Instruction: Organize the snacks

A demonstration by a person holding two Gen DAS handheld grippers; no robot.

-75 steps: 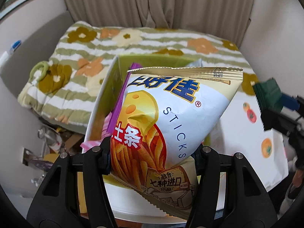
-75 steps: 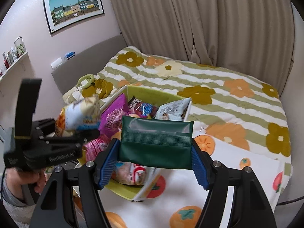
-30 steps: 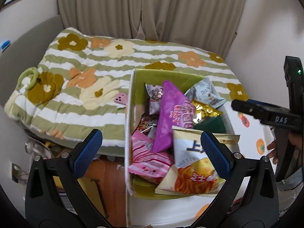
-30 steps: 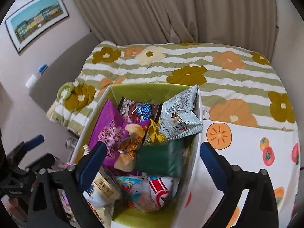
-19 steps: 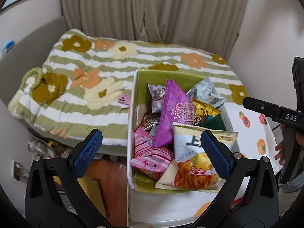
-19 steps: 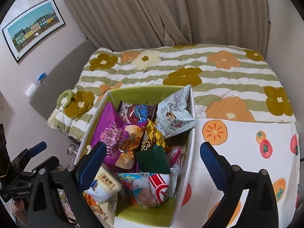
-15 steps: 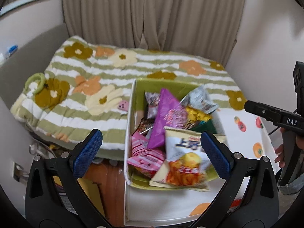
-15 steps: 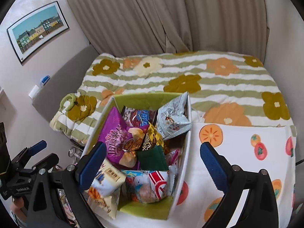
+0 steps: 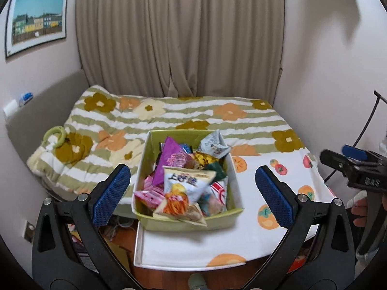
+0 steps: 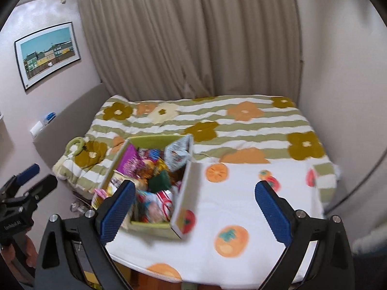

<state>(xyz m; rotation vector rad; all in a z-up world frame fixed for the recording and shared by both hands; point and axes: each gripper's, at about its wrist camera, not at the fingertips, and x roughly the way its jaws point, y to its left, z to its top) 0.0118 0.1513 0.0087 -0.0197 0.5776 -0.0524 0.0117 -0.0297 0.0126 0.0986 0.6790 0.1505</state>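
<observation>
Clearance is widest on the white table cover printed with orange fruit point(image 9: 271, 176), whose bare surface extends from the green open-topped fabric box point(image 9: 186, 224) to the right edge near the wall. The box is set at the left end of this cover, close to the left edge and well back from the near edge; its far wall is seen just beside the green-and-white striped quilt with flower patches point(image 9: 169, 113). The quilt is bounded at the back by beige pleated curtains point(image 9: 179, 36) and on the left by a grey padded headboard point(image 9: 48, 96).

The box is filled above its rim with snack packets. A white-and-yellow crisp bag with orange sticks pictured point(image 9: 186, 193) is laid at the front, its lower corner overhanging the near wall. A purple foil pouch point(image 9: 169, 159) is propped upright behind it, a pink striped packet point(image 9: 147, 193) is pressed to the left wall, a dark green packet point(image 9: 217, 169) and a gold wrapper point(image 9: 203, 159) are lodged in the middle, and a grey-white crumpled pouch point(image 9: 212, 142) is leaned on the far right corner.

The left gripper point(image 9: 192, 193) is held above and in front of the box with its blue-padded fingers point(image 9: 111, 193) spread wide and nothing between them. The right gripper point(image 10: 193, 212) is likewise empty, its jaws opening, blue pads point(image 10: 273, 215) far apart over the cover
</observation>
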